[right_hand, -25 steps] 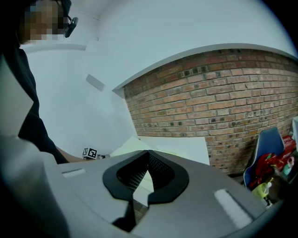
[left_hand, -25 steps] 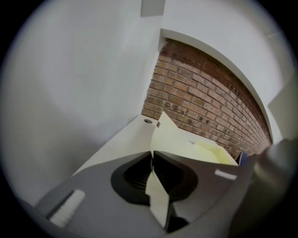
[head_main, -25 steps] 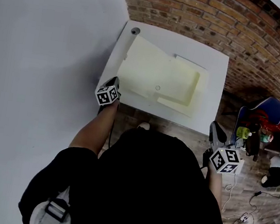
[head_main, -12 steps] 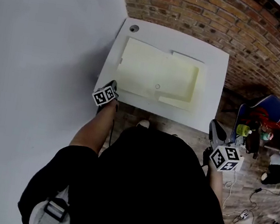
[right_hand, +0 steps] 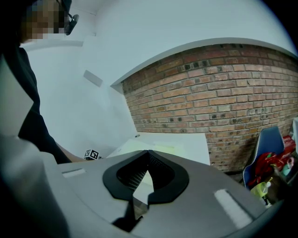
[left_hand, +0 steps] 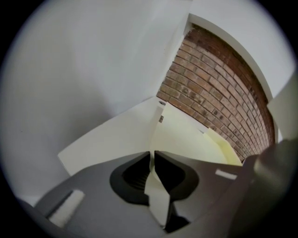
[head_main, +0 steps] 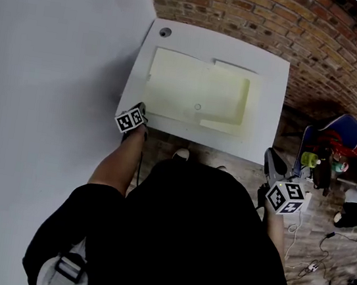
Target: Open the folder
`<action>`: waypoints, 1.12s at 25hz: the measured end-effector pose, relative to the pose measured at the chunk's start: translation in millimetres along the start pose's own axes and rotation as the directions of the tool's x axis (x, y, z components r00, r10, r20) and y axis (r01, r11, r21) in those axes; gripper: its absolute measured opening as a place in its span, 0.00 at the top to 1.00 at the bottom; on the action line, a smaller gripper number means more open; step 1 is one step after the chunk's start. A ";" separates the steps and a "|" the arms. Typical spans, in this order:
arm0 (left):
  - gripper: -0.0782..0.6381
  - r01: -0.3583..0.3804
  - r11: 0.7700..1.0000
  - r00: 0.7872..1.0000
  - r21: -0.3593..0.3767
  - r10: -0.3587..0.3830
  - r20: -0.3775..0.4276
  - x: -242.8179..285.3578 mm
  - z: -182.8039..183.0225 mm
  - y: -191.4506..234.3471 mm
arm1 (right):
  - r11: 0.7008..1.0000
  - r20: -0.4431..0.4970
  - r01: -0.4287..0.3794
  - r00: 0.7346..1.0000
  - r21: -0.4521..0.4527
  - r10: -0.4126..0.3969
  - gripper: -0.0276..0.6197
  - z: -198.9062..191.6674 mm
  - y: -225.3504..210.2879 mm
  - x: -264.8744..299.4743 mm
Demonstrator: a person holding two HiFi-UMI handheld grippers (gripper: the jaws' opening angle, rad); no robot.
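A pale yellow folder (head_main: 195, 94) lies spread open and flat on the white table (head_main: 275, 73). My left gripper (head_main: 140, 108) is at the folder's near left corner, by the table's front left edge. In the left gripper view the thin edge of the folder's cover (left_hand: 116, 139) runs between the jaws, and the left gripper (left_hand: 152, 155) is shut on it. The inner page (left_hand: 186, 139) lies beyond. My right gripper (head_main: 270, 157) hangs off the table's front right corner over the floor. Its jaws meet at the tips, and the right gripper (right_hand: 148, 152) holds nothing.
A white wall runs along the left and a brick wall (head_main: 326, 41) stands behind the table. A round hole (head_main: 164, 32) sits in the table's far left corner. A blue chair (head_main: 338, 139) with bags and bottles stands at the right, with cables (head_main: 305, 270) on the floor.
The folder's left cover has come down from a raised slant to lying flat. My left gripper sank with it toward the table's front left corner. The right gripper stayed put.
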State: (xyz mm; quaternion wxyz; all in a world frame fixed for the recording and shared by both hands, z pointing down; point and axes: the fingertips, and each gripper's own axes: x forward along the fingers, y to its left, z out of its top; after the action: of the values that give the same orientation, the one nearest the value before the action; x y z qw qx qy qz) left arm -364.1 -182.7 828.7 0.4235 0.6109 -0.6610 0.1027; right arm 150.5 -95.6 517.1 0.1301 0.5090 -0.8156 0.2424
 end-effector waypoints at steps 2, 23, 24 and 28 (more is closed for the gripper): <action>0.85 -0.012 1.000 1.000 0.000 0.012 -0.010 1.2 -1.8 1.7 | 1.000 0.000 0.000 1.000 0.000 0.000 0.95 0.6 0.6 1.4; 0.82 -0.050 0.998 0.993 0.033 0.053 -0.103 8.4 -4.7 7.3 | 1.000 -0.006 -0.010 1.000 0.002 0.010 0.95 0.2 0.8 7.0; 0.82 -0.049 0.998 0.993 0.033 0.052 -0.102 8.0 -4.3 7.2 | 1.000 -0.005 -0.011 1.000 0.002 0.011 0.95 0.2 0.6 7.0; 0.81 -0.045 0.999 0.994 0.021 0.047 -0.099 7.0 -3.7 7.9 | 1.000 -0.006 -0.015 1.000 0.002 0.015 0.95 -1.5 1.7 7.9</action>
State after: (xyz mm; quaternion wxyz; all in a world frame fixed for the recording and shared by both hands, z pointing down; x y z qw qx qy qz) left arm -368.8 -183.5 838.8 0.4479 0.5934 -0.6520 0.1488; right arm 145.4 -100.2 521.6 0.1303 0.5022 -0.8189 0.2456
